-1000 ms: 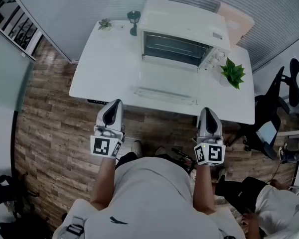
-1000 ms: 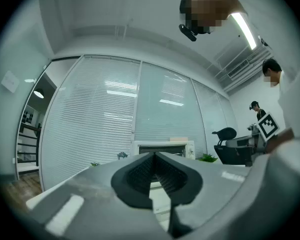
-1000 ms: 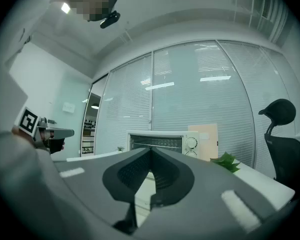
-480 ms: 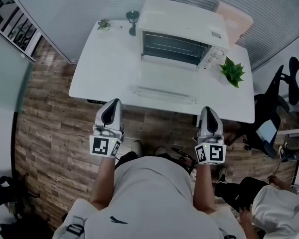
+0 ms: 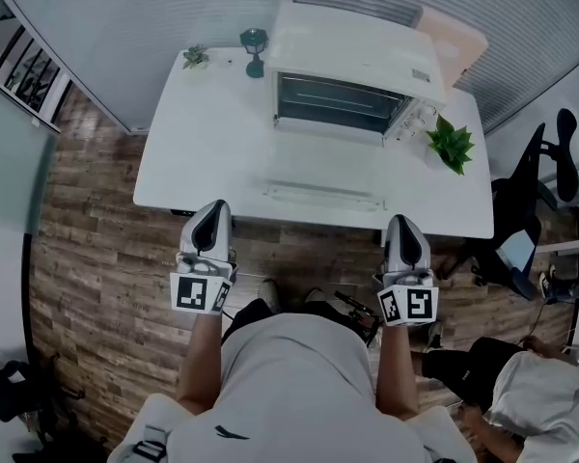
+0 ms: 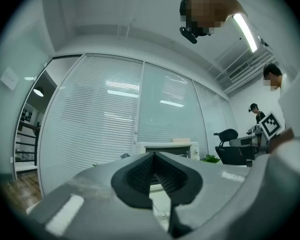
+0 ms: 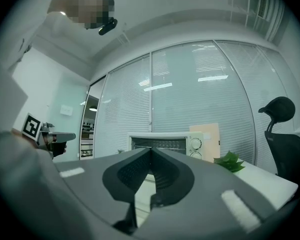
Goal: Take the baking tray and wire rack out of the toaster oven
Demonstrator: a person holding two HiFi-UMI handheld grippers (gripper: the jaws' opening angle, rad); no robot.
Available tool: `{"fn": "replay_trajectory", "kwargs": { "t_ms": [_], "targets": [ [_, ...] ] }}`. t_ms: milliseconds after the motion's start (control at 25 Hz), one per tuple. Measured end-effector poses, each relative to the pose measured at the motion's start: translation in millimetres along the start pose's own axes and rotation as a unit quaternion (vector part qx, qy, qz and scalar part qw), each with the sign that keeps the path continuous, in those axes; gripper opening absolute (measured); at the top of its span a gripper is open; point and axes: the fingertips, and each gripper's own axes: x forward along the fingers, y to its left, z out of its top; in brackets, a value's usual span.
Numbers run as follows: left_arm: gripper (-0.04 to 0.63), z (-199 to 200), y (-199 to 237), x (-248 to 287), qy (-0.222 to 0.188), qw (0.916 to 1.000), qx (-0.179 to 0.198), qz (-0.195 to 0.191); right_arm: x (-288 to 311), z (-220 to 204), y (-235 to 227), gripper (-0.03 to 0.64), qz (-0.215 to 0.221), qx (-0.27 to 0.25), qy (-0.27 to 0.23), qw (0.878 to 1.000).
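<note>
A: Where do things stand?

B: The toaster oven [image 5: 352,51] sits at the far side of the white tabletop [image 5: 203,143]. Its glass door [image 5: 323,193] is dropped open toward the person. Thin bars of the wire rack [image 5: 334,102] show inside the cavity. I cannot pick out the baking tray from here, so I judge it lies in there too.

A: And the grippers?

B: Both hang short of the tabletop's near edge, well apart from the oven. The left gripper [image 5: 214,210] has its jaws together with nothing between them, and the right gripper [image 5: 402,224] is the same.

A: How will the rack handle?

B: It is probably light and stiff. It is bare metal wire, so it will be slippery under the pads and apt to swing if pinched at one corner. I would take the front crossbar near its middle, or put one gripper toward each end. Then I would draw it straight out along its rails.

A: The tray?

B: It is likely thin sheet metal, rigid and a little heavier, with a raised lip. That front lip is the place to clamp. Held at one edge it will want to droop, so keep it level and steady the other side with the second gripper.

A: Anything to mind?

B: The open door lies right under the path, and a dragged rack could knock the glass. The leafy plant [image 5: 451,143] stands just beside the oven's right.
</note>
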Motion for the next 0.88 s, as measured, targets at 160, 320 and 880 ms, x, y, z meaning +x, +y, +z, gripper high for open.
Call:
{"fn": "replay_trajectory", "kwargs": {
  "t_ms": [160,320,880],
  "targets": [
    [0.004,1.3,22.2,5.7,-0.003,0.9999,-0.01,-0.006,19.0,0.2,12.9,0.0,-0.006,0.001,0.005,1.0],
    [0.003,-4.8,37.8,18.5,0.002,0.9998,-0.016,-0.013,42.0,1.0,17.1,0.0,-0.014,0.003,0.005,1.0],
    [0.005,-10.1,58.3,98.2,0.001,0.9998,-0.012,0.016,144.0,-3.4,-13.4,0.0,0.039,0.026,0.003,0.999]
  ]
}}
